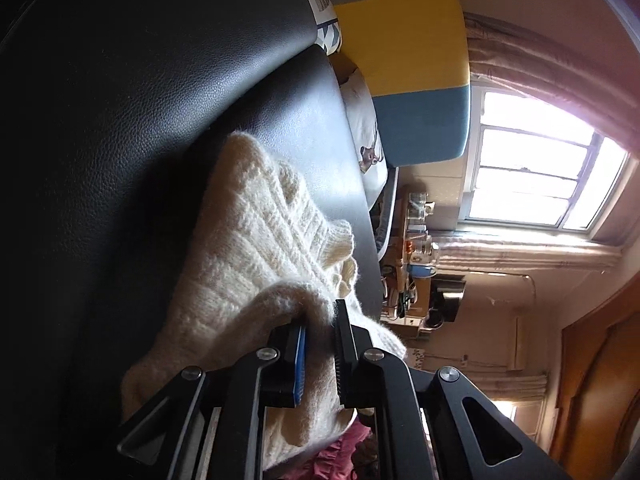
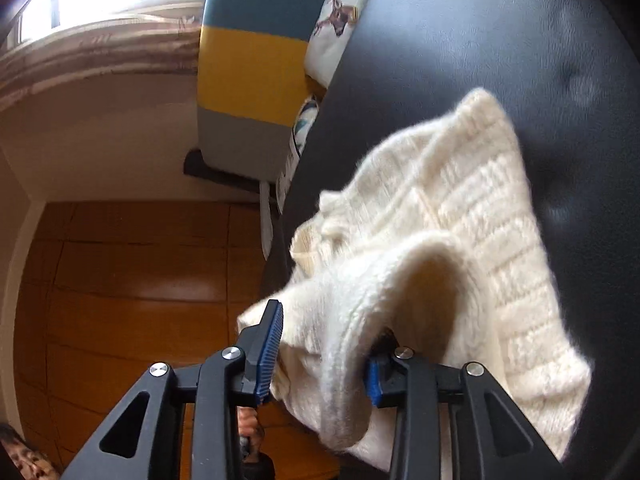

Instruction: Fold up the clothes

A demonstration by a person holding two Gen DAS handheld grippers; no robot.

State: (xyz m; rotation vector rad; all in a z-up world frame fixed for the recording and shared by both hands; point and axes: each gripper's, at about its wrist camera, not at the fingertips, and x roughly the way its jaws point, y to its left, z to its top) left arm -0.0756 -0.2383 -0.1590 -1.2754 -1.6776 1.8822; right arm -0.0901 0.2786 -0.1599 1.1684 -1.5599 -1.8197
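Observation:
A cream knitted sweater (image 1: 256, 240) lies partly folded on a black leather seat (image 1: 120, 120). It also shows in the right wrist view (image 2: 472, 208). My left gripper (image 1: 320, 344) is shut on a thick fold of the sweater's edge, with knit bulging between the blue pads. My right gripper (image 2: 324, 344) holds another bunched fold of the sweater between its blue-padded fingers (image 2: 268, 356), the jaws set wider around the thick knit. Both held edges are lifted slightly off the seat (image 2: 520, 40).
Patterned cushions (image 1: 366, 136) and a striped yellow, blue and grey backrest (image 1: 404, 48) stand beyond the seat. A bright window (image 1: 536, 168) and a cluttered shelf (image 1: 416, 264) are further off. Wooden floor (image 2: 132, 272) lies beside the seat. Red fabric (image 1: 344, 452) shows below the left gripper.

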